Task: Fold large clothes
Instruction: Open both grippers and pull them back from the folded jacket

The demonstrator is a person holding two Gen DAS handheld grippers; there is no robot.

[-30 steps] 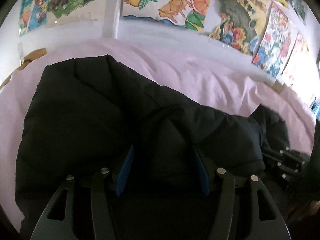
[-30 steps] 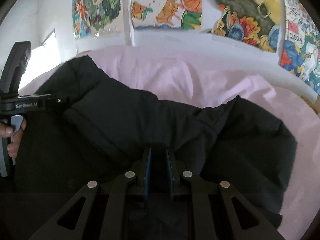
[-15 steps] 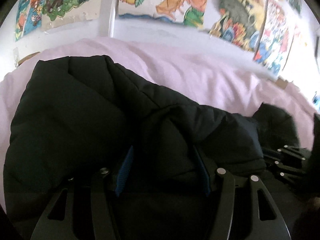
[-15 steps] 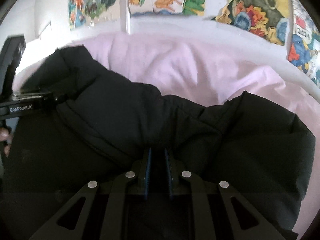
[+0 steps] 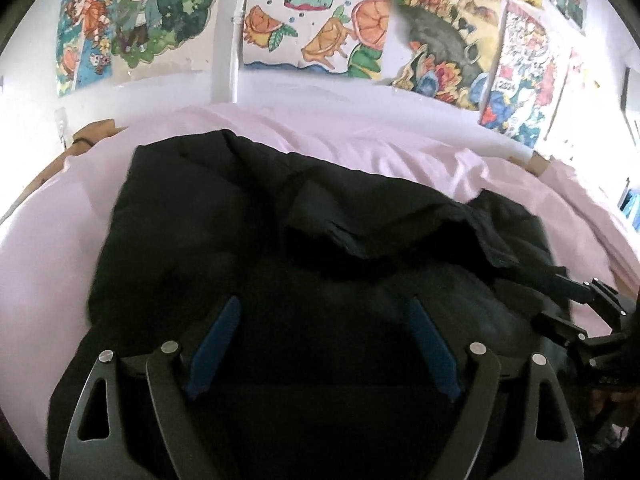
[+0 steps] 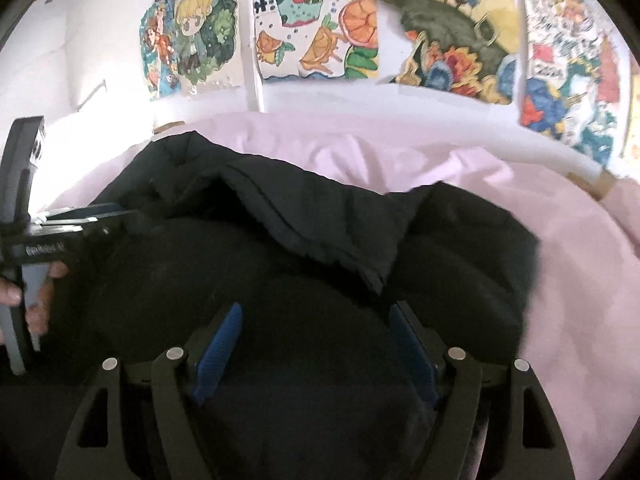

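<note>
A large black padded jacket (image 5: pixel 224 232) lies bunched on a pink bed sheet (image 5: pixel 360 152). It also fills the right wrist view (image 6: pixel 320 220), with a folded flap across its middle. My left gripper (image 5: pixel 322 320) is open, its blue-padded fingers spread just above the near part of the jacket. My right gripper (image 6: pixel 316 320) is open too, spread over the jacket's near edge. The left gripper's body (image 6: pixel 44 240) shows at the left of the right wrist view, and the right gripper's body (image 5: pixel 584 312) at the right of the left wrist view.
The pink sheet (image 6: pixel 580 264) extends beyond the jacket to the back and right. A white wall with several colourful drawings (image 5: pixel 320 32) stands behind the bed. A brown cardboard piece (image 5: pixel 92 136) lies at the bed's far left corner.
My right gripper was shut on the jacket's fabric and has opened and let go. The jacket now lies lower and flatter, with a flap folded over. Both grippers have pulled back slightly.
</note>
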